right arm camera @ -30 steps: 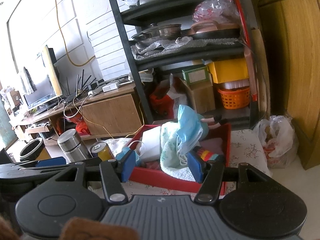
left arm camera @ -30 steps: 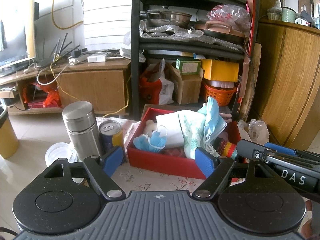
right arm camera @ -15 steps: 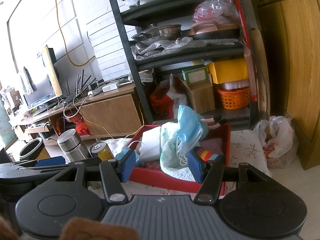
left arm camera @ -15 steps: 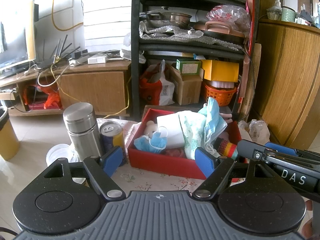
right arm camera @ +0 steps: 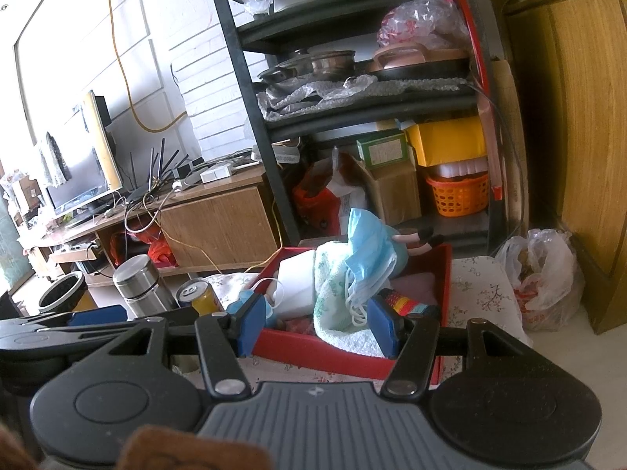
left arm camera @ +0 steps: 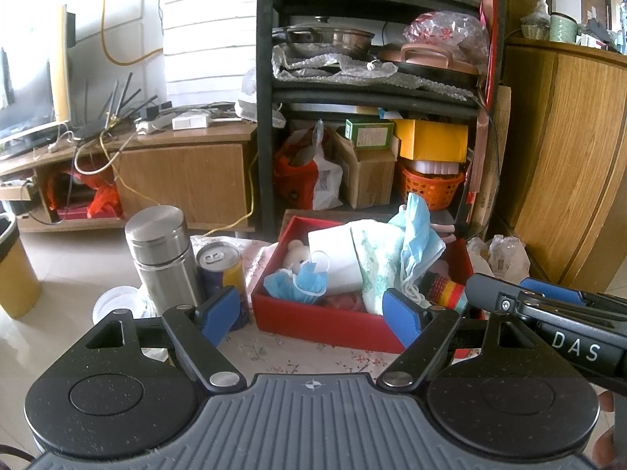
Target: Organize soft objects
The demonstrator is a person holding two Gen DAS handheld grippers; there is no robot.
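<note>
Red box on the floral table is stuffed with masks, towel and a small teddy; left gripper hangs before it, jaws spread, empty. Right wrist view: right gripper likewise released, facing the towel.

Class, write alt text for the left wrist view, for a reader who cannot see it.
A red box heaped with soft things, including blue face masks, a towel and a small teddy bear, sits on a flowered cloth. The left gripper hangs open and empty before it. A steel flask and a drink can stand beside the box.
</note>
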